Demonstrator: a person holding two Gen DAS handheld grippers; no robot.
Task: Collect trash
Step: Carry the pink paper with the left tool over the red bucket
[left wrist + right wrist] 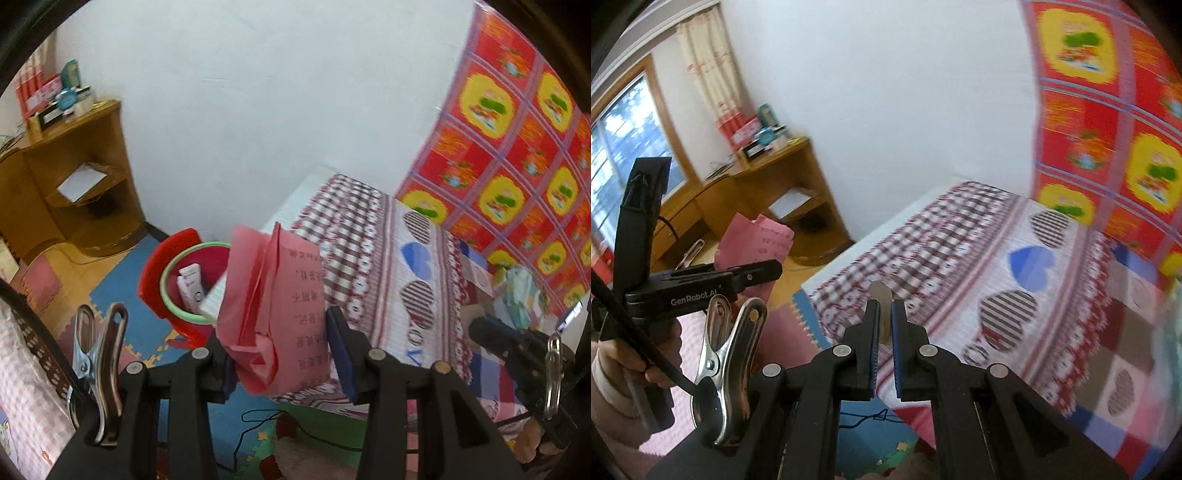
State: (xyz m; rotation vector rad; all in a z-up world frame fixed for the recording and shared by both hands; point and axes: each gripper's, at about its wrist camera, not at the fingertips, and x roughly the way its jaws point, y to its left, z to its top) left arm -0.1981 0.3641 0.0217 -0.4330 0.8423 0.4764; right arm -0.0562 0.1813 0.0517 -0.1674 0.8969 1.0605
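Bed [960,236], patterned sheet; wooden shelf [74,155] beside wall.

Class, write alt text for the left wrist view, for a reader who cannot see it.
The left gripper holds a crumpled pink paper with printed text, near a red bin with a green rim that already contains white items. The bin stands on a blue floor mat beside a bed with a checked, heart-patterned cover.

Crumpled pink paper [275,314] beside red bin [184,280].
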